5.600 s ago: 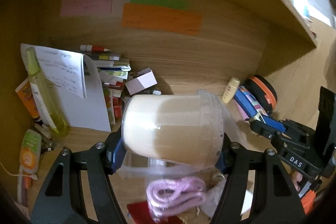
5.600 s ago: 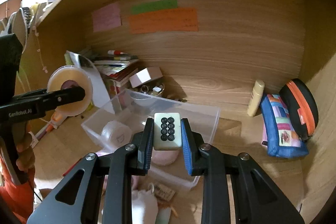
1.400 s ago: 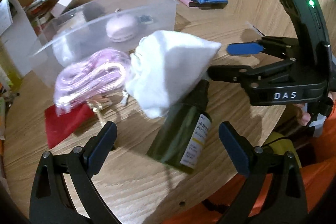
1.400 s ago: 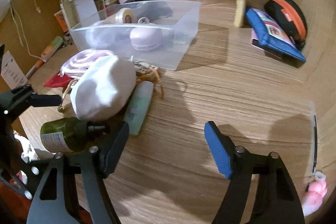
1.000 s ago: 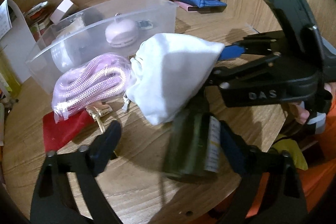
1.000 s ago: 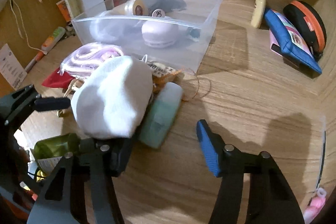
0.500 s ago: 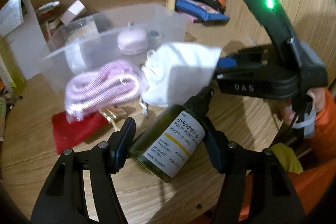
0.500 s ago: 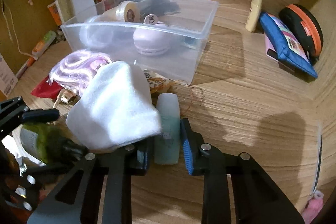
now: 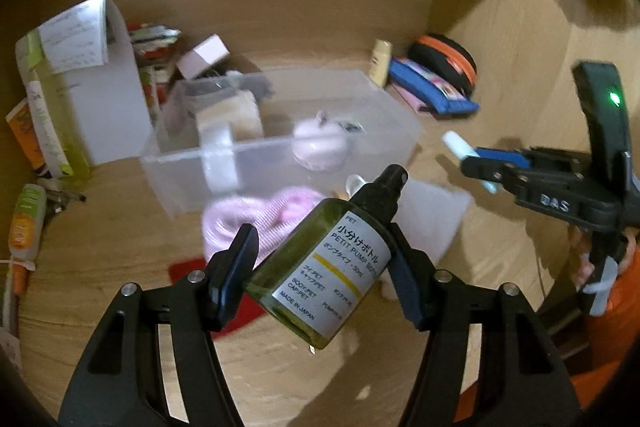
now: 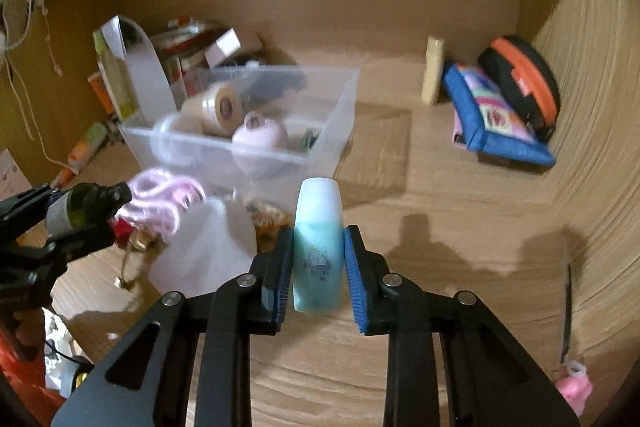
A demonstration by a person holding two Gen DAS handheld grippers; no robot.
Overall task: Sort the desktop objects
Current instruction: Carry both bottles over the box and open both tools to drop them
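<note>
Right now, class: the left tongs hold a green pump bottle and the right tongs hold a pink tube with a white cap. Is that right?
Not quite. The tube in the right tongs is pale blue-green, not pink, as the right wrist view shows; its cap is white. The left tongs do hold the green pump bottle.

- left gripper (image 9: 322,267) clamped on green plastic pump bottle with white label (image 9: 324,267), bottle tilted, black nozzle up-right, lifted off wooden desk (image 9: 100,227)
- clear plastic bin (image 9: 280,155) behind, holds tape roll (image 9: 228,123) and round lilac case (image 9: 318,147)
- pink coiled cord (image 9: 244,223) and white cloth pouch (image 9: 432,219) just in front of bin
- right gripper (image 9: 486,163) at right, pinching pale blue tube (image 9: 460,149)
</note>
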